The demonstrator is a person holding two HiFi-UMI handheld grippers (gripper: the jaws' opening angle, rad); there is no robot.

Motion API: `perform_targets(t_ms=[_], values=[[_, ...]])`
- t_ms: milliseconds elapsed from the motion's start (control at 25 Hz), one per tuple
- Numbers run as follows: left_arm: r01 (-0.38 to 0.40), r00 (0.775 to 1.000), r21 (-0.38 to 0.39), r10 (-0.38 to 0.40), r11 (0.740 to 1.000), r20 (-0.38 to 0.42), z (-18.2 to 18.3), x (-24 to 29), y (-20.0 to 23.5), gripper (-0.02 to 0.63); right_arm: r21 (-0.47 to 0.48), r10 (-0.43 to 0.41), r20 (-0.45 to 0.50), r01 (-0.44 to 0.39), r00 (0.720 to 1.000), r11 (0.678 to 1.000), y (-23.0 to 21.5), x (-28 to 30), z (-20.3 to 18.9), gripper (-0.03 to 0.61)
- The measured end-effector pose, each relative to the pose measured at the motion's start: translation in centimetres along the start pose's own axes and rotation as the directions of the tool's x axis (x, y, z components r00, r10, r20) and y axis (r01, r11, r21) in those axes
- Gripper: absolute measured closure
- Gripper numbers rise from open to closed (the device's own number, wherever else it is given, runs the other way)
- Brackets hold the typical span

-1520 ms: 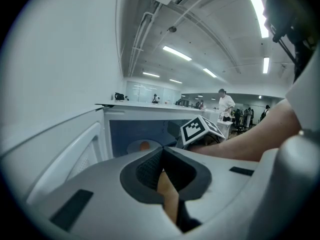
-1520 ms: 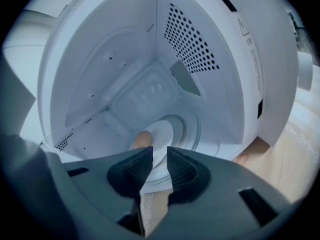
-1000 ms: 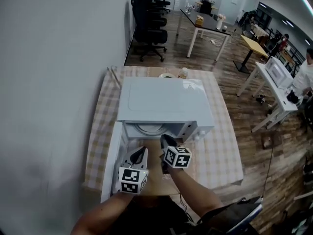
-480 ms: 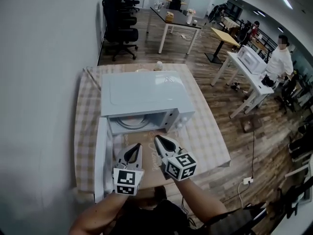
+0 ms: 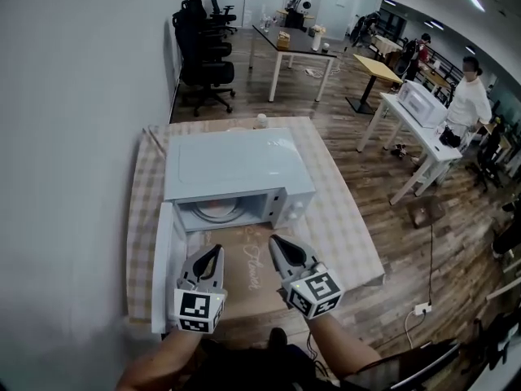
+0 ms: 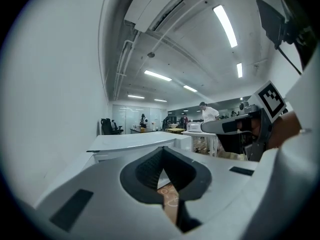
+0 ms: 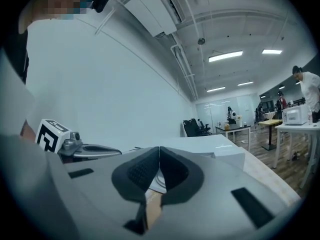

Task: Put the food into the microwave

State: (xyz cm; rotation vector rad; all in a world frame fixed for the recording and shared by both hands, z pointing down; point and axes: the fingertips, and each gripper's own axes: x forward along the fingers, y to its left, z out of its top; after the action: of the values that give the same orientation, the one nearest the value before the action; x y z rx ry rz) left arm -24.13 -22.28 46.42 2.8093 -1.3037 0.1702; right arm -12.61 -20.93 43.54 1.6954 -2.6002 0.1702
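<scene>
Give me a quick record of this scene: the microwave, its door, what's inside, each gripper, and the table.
microwave: on the checked cloth, front toward the person
door: swung open to the person's left
inside: a plate; what lies on it is too small to tell
left gripper: shut, empty, in front of the opening
right gripper: shut, empty, beside the left one
mat: brown, under both grippers

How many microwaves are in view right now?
2. One microwave stands with its door open on the checked table in the foreground. A second microwave sits on the white table at the far right. More may be hidden deeper in the room.
</scene>
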Motion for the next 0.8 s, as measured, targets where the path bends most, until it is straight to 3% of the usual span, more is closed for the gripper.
perform_targets(t_ms=[200, 560, 800], values=[[-0.052, 0.999, -0.064, 0.052, 0.997, -0.009, 0.8, -1.0, -1.5, 0.606, -0.025, 0.046, 0.008, -0.046, 0.999, 0.999, -1.3, -2.4, 1.0, 0.569], [-0.143, 0.99, -0.029, 0.143, 0.989, 0.017, 3.9, -2.1, -5.7, 0.606, 0.014, 0.145, 0.021, -0.145, 0.989, 0.989, -3.6, -4.7, 2.3, 0.569], [-0.165, 0.986, -0.02, 0.166, 0.986, 0.008, 4.1, -3.3, -5.8, 0.606, 0.038, 0.132, 0.018, -0.132, 0.991, 0.99, -3.7, -4.6, 2.2, 0.571]])
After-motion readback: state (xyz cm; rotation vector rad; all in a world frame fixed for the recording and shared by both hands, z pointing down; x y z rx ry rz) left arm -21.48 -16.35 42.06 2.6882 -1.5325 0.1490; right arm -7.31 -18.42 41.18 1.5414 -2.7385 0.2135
